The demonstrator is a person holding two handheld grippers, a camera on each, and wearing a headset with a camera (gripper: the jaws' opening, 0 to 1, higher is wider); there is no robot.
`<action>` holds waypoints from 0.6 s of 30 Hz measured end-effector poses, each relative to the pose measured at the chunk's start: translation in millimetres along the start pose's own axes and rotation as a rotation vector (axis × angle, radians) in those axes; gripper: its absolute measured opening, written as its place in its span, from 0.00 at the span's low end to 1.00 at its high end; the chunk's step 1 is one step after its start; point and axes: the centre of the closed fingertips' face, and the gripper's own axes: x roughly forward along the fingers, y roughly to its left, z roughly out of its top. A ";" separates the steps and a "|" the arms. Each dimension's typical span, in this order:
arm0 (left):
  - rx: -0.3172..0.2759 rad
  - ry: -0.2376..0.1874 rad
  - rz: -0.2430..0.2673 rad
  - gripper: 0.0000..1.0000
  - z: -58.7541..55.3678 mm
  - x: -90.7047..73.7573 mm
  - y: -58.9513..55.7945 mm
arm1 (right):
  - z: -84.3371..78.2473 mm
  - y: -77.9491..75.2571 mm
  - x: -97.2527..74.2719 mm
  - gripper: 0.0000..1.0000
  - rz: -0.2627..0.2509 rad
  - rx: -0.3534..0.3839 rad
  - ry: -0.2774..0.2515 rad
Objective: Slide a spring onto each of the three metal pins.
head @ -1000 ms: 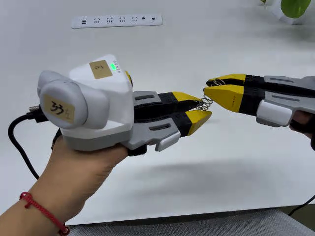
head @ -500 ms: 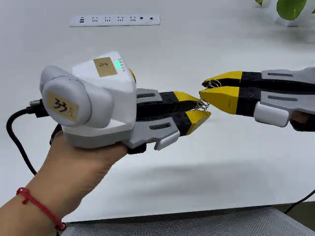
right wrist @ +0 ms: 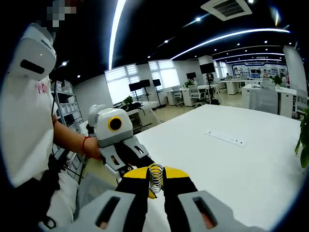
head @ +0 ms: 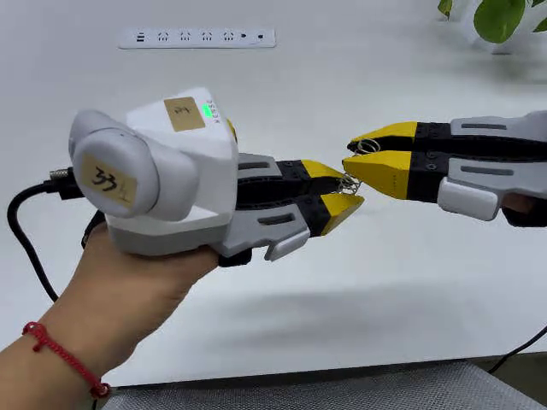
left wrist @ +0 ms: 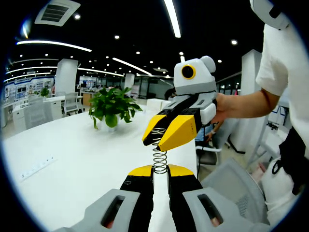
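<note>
Both grippers hover tip to tip above the white table (head: 385, 282). My left gripper (head: 346, 190) points right and is shut on a small metal coil spring (head: 348, 181) that sticks out past its yellow tips. In the left gripper view this spring (left wrist: 159, 155) rises from my left gripper (left wrist: 160, 169) up to the tips of my right gripper (left wrist: 157, 137). My right gripper (head: 352, 154) points left and is shut on a second spring (head: 367, 146), whose end coil shows between the jaws. The right gripper view shows that spring (right wrist: 155, 178) end-on, clamped in my right gripper (right wrist: 155, 171).
A white power strip (head: 198, 38) lies at the table's far side, and a green plant (head: 500, 15) stands at the far right. A black cable (head: 26, 231) trails from my left gripper. A grey mesh seat (head: 299, 389) sits below the table's near edge.
My right gripper has moved left toward my left gripper, so the tips now almost meet at the left spring's free end. Both jaws stay closed.
</note>
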 end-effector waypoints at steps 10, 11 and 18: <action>0.030 0.020 -0.027 0.10 -1.1 1.0 -4.3 | -9.9 4.7 -5.2 0.23 0.068 -0.178 0.202; 0.034 0.024 -0.030 0.10 -1.9 1.2 -4.9 | -10.4 7.4 -6.4 0.23 0.088 -0.191 0.227; 0.060 0.062 -0.054 0.10 -8.6 4.8 -9.5 | -10.8 11.2 -8.7 0.23 0.193 -0.374 0.402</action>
